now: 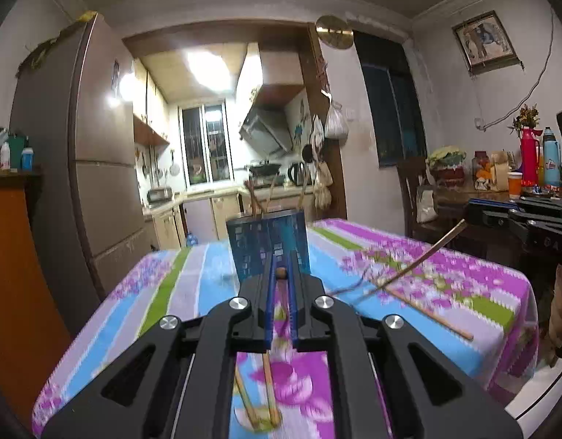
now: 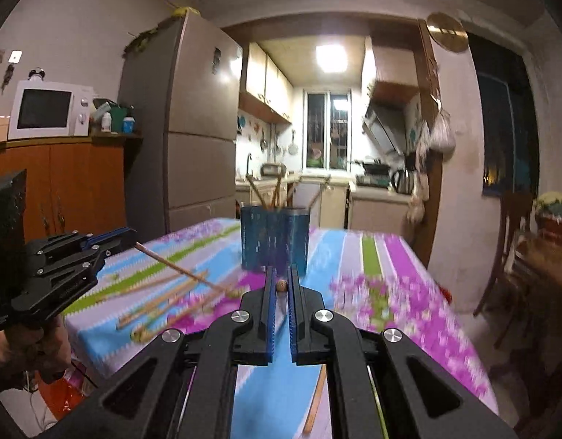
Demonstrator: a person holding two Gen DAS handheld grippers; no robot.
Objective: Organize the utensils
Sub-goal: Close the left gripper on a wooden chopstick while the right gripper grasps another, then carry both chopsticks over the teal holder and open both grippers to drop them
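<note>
A blue utensil holder point(image 1: 268, 245) point(image 2: 275, 237) stands on the flowered tablecloth with a few chopsticks upright in it. My left gripper point(image 1: 281, 274) is shut on a wooden chopstick, whose round end point(image 1: 281, 273) shows between the blue pads while its length slants down below the jaws. My right gripper point(image 2: 282, 286) is likewise shut on a chopstick point(image 2: 282, 285). Each gripper also appears in the other view: the right one point(image 1: 467, 216) and the left one point(image 2: 132, 237), each with its chopstick slanting down over the table. Both hang in front of the holder.
Several loose chopsticks point(image 2: 160, 300) point(image 1: 431, 314) lie on the table point(image 2: 409, 281). A fridge point(image 2: 193, 124) and an orange cabinet point(image 2: 61, 183) stand to the left, a wooden chair point(image 2: 507, 241) and a cluttered side table point(image 1: 500, 190) to the right. A kitchen lies behind.
</note>
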